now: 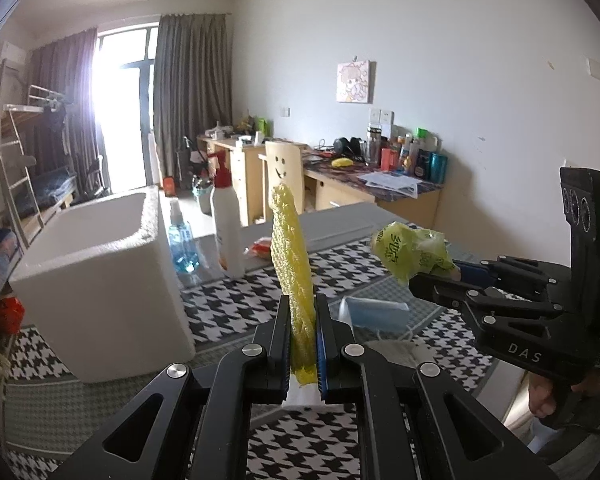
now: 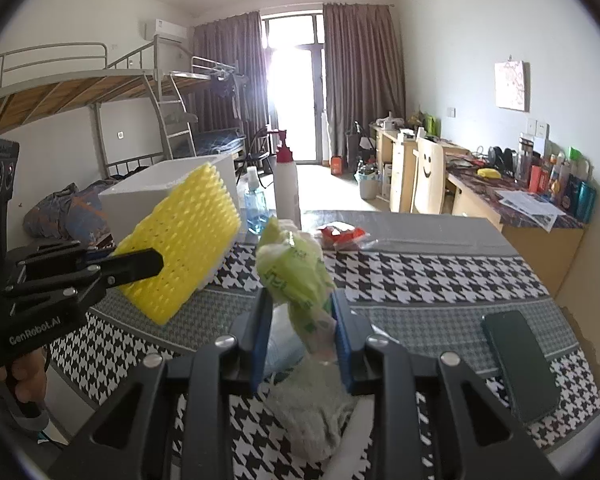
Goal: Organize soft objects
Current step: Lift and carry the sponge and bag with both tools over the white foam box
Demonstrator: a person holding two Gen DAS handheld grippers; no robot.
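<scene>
Two grippers are raised above the table (image 2: 440, 280), which is covered in a black-and-white houndstooth cloth, and each carries something soft. The left gripper (image 1: 303, 344) has its jaws pressed together on a yellow foam net sleeve (image 1: 290, 256); from its own camera the sleeve stands edge-on and upright between the blue pads, while the right wrist view shows it as a broad yellow mesh sheet (image 2: 182, 236) held out clear of the table. The right gripper (image 2: 300, 344) pinches a crumpled green plastic bag (image 2: 296, 272), its jaws partly apart around the bundle, which sticks up past the fingertips. A white foam box (image 1: 96, 276) stands on the table to the left, with a blue spray bottle (image 1: 182, 240) and a taller white bottle (image 1: 226, 224) just beside it. Below the grippers lie a blue face mask (image 1: 376, 312) and a grey-white cloth (image 2: 316, 420). A dark phone (image 2: 520, 364) lies on the table to the right, well apart from the box.
</scene>
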